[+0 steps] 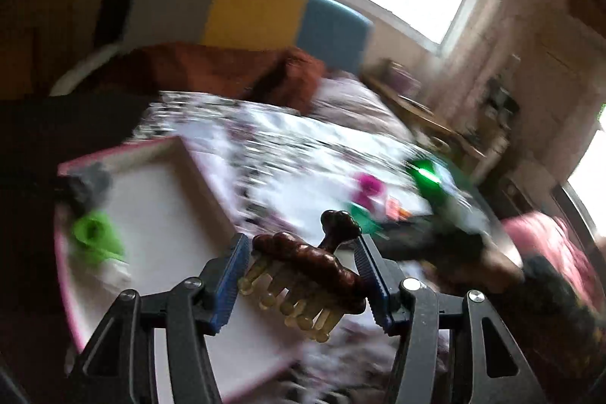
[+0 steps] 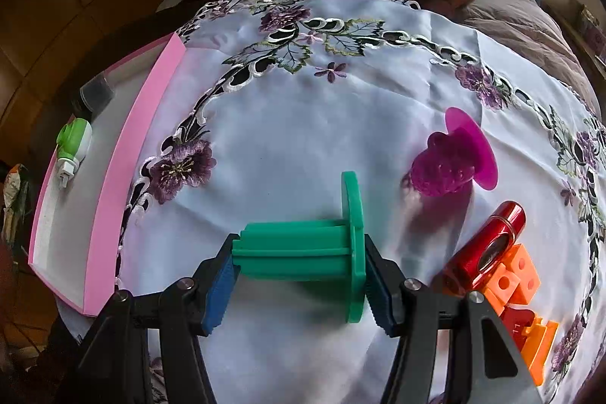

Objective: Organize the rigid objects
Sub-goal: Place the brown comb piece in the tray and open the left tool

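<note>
My left gripper [image 1: 299, 275] is shut on a brown hair claw clip [image 1: 310, 264] with yellowish teeth, held above the right edge of the pink-rimmed white tray [image 1: 181, 199]. The tray holds a green-and-white plug-in device [image 1: 98, 237] and a dark grey object [image 1: 89, 186]. My right gripper [image 2: 299, 275] is shut on a green plastic spool [image 2: 303, 248], held sideways just over the embroidered tablecloth [image 2: 303, 124]. The left wrist view is blurred.
A magenta plastic piece [image 2: 454, 158] lies on the cloth ahead of the right gripper. A red cylinder [image 2: 488, 245] and orange blocks [image 2: 519, 283] lie at the right. The tray [image 2: 125, 154] sits at the cloth's left edge. A bed lies beyond.
</note>
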